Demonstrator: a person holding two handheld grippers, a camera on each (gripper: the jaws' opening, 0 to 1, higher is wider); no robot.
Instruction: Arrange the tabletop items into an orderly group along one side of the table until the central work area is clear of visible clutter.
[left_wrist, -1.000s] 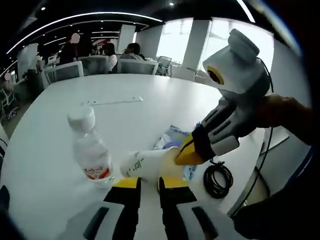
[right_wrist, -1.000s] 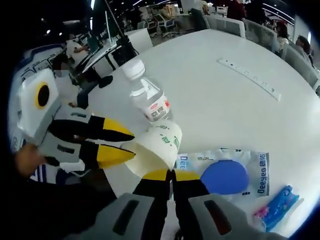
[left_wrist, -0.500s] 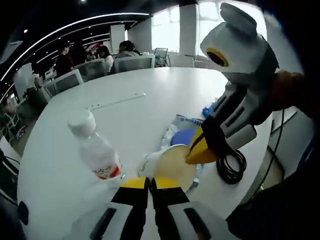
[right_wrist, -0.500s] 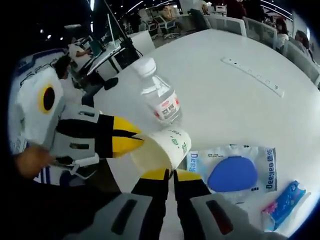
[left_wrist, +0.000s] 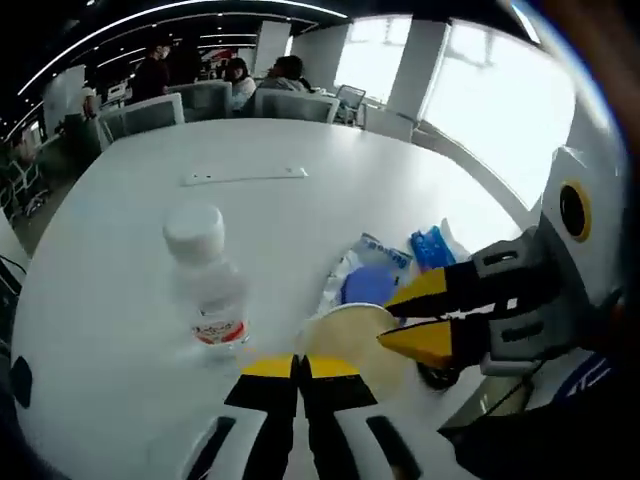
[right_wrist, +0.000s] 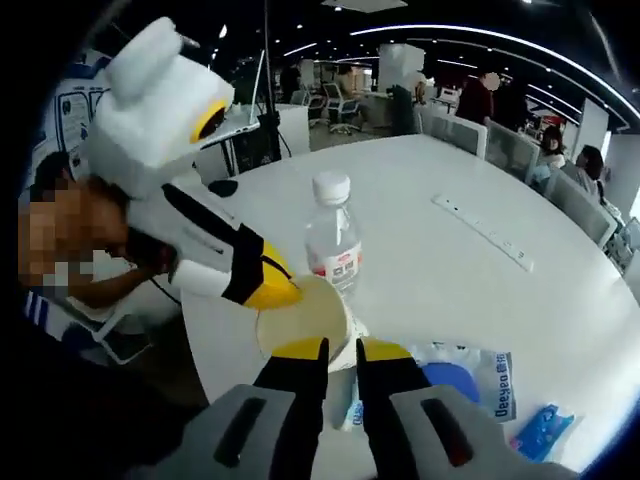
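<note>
At the bottom centre of the left gripper view, the left gripper (left_wrist: 301, 366) is seen with its yellow-tipped jaws pressed together on the near rim of a paper cup (left_wrist: 350, 335). From the right edge of that view the right gripper (left_wrist: 408, 319) reaches in, its jaws slightly apart at the far side of the rim; whether the rim is pinched by them cannot be told there.

In the right gripper view, the right gripper (right_wrist: 341, 350) is shown at the lower centre with a narrow gap between its jaws, astride the cup's rim. A water bottle (right_wrist: 333, 238) is placed upright just behind the cup. A blue-and-white packet (right_wrist: 470, 385) is laid flat at the lower right, on the white table (right_wrist: 440, 270).
</note>
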